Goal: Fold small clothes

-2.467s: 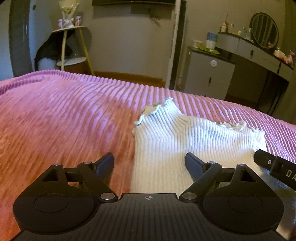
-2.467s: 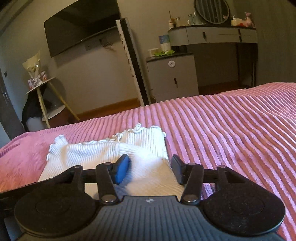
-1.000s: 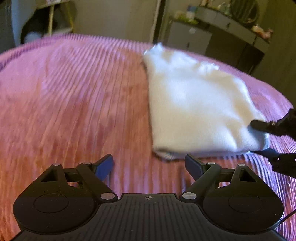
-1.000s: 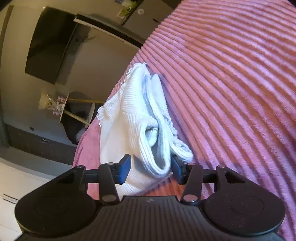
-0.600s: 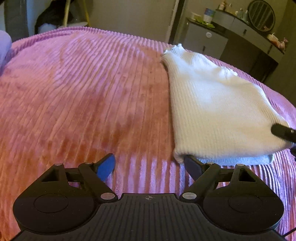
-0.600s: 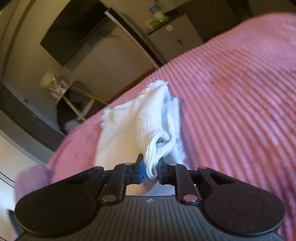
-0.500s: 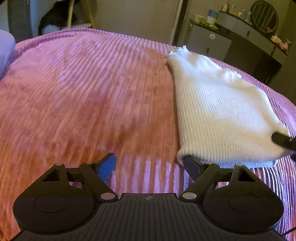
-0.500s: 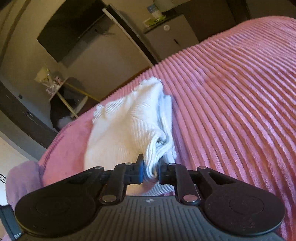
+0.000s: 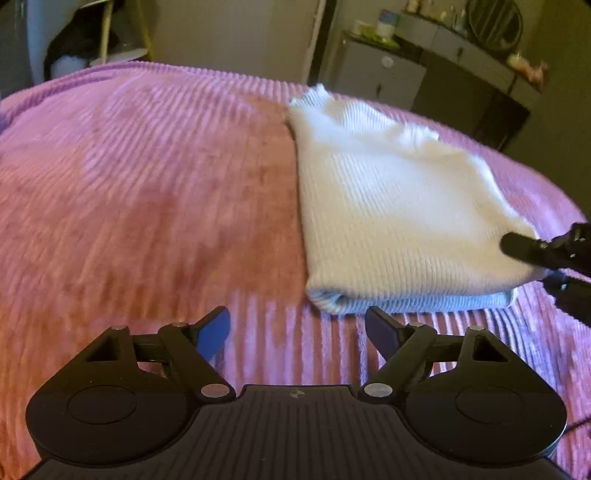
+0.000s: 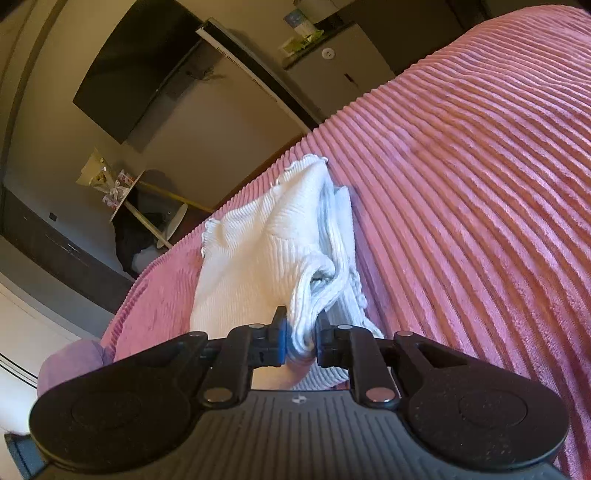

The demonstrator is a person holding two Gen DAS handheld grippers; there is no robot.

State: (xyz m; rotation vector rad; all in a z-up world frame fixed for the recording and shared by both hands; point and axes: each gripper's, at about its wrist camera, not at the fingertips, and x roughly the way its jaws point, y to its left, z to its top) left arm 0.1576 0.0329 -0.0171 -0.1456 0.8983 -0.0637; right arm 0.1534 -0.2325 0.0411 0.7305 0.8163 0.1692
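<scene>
Since a second ago, my right hand-held gripper (image 10: 300,334) has clamped the top's (image 9: 399,206) near right corner, lifting it off the bed (image 9: 147,184); my left hand-held gripper (image 9: 297,332), released, waits before the top's near edge. Next fold can begin.

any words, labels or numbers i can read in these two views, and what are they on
None can be read.
Blue-labelled container on the cabinet: print too small and blurred.
Gift boxes on the side table: markings too small.
White garment, pink bedspread, both grippers: no text visible.
</scene>
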